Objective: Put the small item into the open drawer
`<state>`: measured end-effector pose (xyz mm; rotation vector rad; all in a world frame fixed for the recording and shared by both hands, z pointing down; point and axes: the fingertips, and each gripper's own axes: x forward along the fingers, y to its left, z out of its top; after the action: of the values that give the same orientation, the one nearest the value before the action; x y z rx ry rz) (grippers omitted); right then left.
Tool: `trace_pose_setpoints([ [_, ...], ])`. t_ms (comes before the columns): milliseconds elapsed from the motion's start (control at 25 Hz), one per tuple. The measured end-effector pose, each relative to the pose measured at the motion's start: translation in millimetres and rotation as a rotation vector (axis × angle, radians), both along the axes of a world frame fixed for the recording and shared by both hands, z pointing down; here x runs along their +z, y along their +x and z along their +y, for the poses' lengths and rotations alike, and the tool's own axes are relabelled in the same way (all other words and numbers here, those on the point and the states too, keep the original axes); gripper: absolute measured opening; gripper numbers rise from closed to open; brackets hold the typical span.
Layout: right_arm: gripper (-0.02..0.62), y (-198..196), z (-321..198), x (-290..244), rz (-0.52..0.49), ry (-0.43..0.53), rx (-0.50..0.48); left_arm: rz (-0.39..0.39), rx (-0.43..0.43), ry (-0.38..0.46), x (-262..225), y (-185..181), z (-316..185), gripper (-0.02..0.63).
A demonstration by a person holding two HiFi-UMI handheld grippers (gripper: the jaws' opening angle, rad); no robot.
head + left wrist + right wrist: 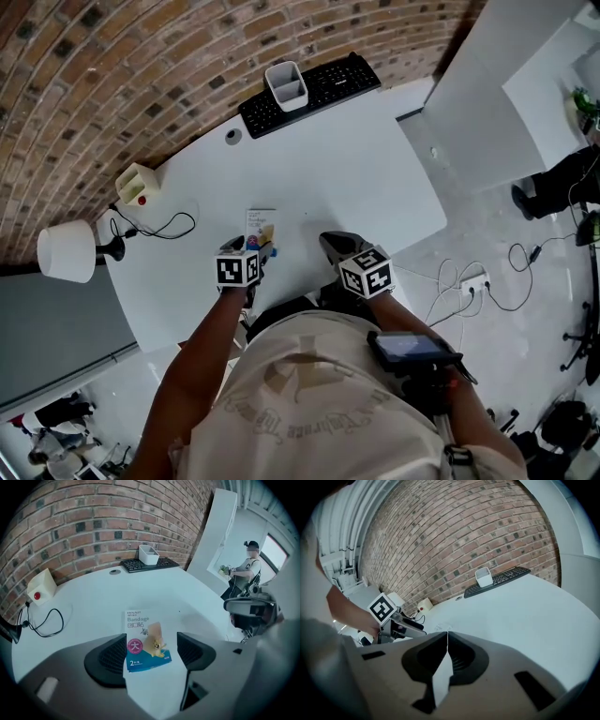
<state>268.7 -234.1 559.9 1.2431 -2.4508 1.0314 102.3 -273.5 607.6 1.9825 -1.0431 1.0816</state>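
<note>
Head view is showing a person leaning over a white table point(375, 159), holding a gripper in each hand. A flat packet point(261, 228) of bandages is lying face up near the table's front edge, well apart from the keyboard point(319, 89) and white bin point(287, 84) at the far side by the brick wall.

The left gripper point(259, 253) is pointing steeply down at the packet. Left gripper view is showing its fingers point(110, 658) standing wide apart, one on each side of the packet point(143, 639), with the pads not pressing on it. The packet is resting on the table, not lifted.

The right gripper point(333, 246) is waiting just beside the left one. Right gripper view is showing its fingers point(461, 656) closed tip to tip on nothing.

No open drawer is appearing in any view, so the packet probably has some way to travel.

The likely trouble is coming from the packet's shape. It is lying thin and flat on a smooth table, so closing fingers may be skating over it, nudging it forward, or catching only one edge. A grip on one edge could be letting it bend, swing or slip out while being carried. The tips may also be jamming against the table if coming down too hard.
</note>
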Motion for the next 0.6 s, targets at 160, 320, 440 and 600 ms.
trace_pose_setpoints([
  [160,0.006,5.9,0.3,2.5,0.001,-0.015,0.019,-0.045,0.027,-0.044,9.6,2.6,-8.8,0.354],
  [320,0.006,8.2,1.4,5.9,0.005,-0.031,0.025,-0.085,0.022,-0.104,20.0,2.9,-16.9,0.374],
  [440,0.006,10.5,0.3,7.9,0.006,-0.039,0.031,-0.093,0.008,-0.135,25.3,6.3,-24.4,0.377],
  [600,0.006,14.8,-3.6,8.6,0.010,-0.040,0.044,-0.132,0.019,-0.163,34.2,8.5,-30.6,0.393],
])
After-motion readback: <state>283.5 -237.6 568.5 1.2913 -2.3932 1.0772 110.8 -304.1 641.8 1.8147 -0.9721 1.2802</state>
